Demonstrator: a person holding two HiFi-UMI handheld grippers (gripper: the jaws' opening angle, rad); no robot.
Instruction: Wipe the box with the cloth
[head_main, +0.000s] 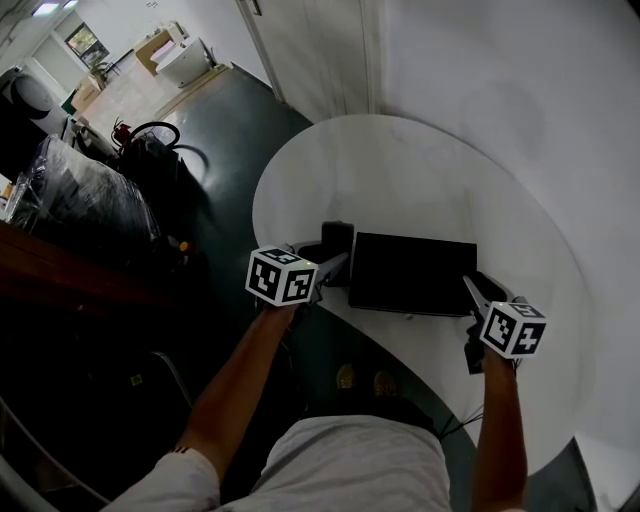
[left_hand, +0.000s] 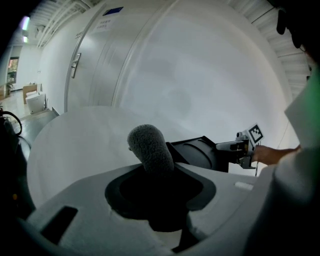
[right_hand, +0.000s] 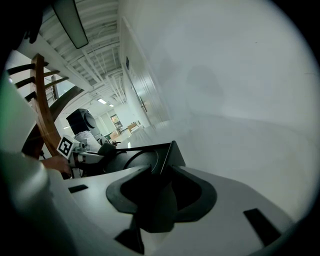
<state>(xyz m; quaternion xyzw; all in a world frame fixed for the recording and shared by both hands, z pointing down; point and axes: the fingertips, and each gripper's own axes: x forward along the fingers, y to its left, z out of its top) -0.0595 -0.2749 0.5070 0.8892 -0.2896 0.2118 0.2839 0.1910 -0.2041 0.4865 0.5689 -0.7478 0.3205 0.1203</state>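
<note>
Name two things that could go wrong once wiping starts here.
The box lies near the edge of the table closest to the person; a hard wipe might push it off. The right gripper pinches only one corner, so it could pivot or slip free when the cloth in the left gripper presses.

A round white counter (head_main: 420, 170) stands against a pale wall (head_main: 520, 60) on a dark green floor (head_main: 225, 130); plastic-wrapped furniture (head_main: 85, 195) sits left, a brightly lit room (head_main: 130, 85) beyond.
</note>
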